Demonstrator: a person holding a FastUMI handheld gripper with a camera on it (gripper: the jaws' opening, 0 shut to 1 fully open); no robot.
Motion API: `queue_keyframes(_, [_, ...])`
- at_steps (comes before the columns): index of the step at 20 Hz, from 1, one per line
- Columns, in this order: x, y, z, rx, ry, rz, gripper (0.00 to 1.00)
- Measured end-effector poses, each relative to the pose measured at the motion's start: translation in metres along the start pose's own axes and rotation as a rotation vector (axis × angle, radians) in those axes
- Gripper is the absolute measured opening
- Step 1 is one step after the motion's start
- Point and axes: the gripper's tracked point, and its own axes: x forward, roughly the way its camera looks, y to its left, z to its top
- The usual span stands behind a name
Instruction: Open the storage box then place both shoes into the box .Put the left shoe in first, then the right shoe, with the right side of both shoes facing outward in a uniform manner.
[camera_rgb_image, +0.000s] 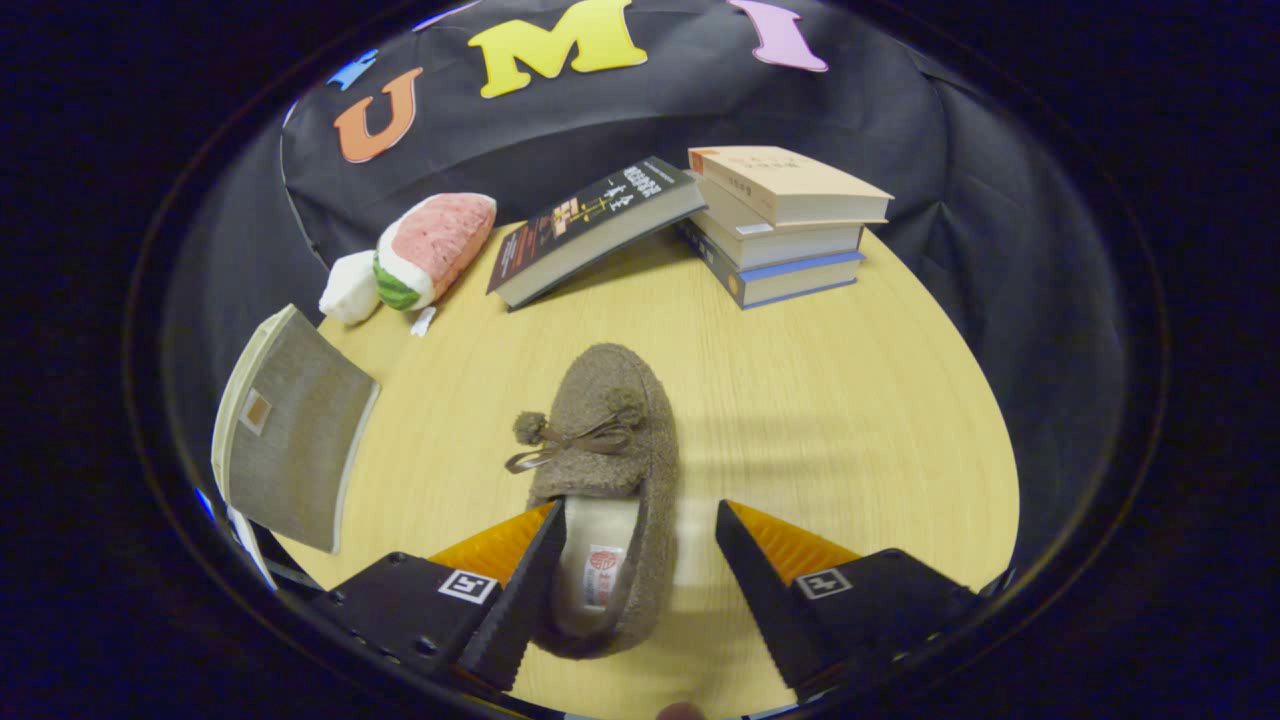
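Gripper view: brown fuzzy slipper (610, 470), soft, light, heel between spread fingers (640, 580), ungripped; best pinched across heel walls.

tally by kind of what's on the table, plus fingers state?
Fuzzy brown slipper with pom-pom bow: 1, heel between the open fingers
Books: 4, black leaning one, stack of three
Watermelon-slice plush toy: 1
Grey fabric storage-box lid: 1
Total: 7
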Motion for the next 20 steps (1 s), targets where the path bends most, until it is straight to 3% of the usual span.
queue_keyframes(5, [0.016, -0.009, -0.008, 0.101, 0.068, 0.016, 0.30])
queue_keyframes(6, [0.014, -0.012, -0.007, 0.135, 0.069, 0.011, 0.24])
queue_keyframes(7, [0.016, -0.013, -0.007, 0.163, 0.077, 0.012, 0.08])
queue_keyframes(8, [0.014, -0.012, -0.009, 0.190, 0.094, 0.023, 0.03])
queue_keyframes(15, [-0.022, -0.001, -0.004, 0.360, 0.082, 0.040, 0.00])
queue_keyframes(20, [-0.072, 0.054, 0.005, 0.401, 0.019, 0.047, 0.00])
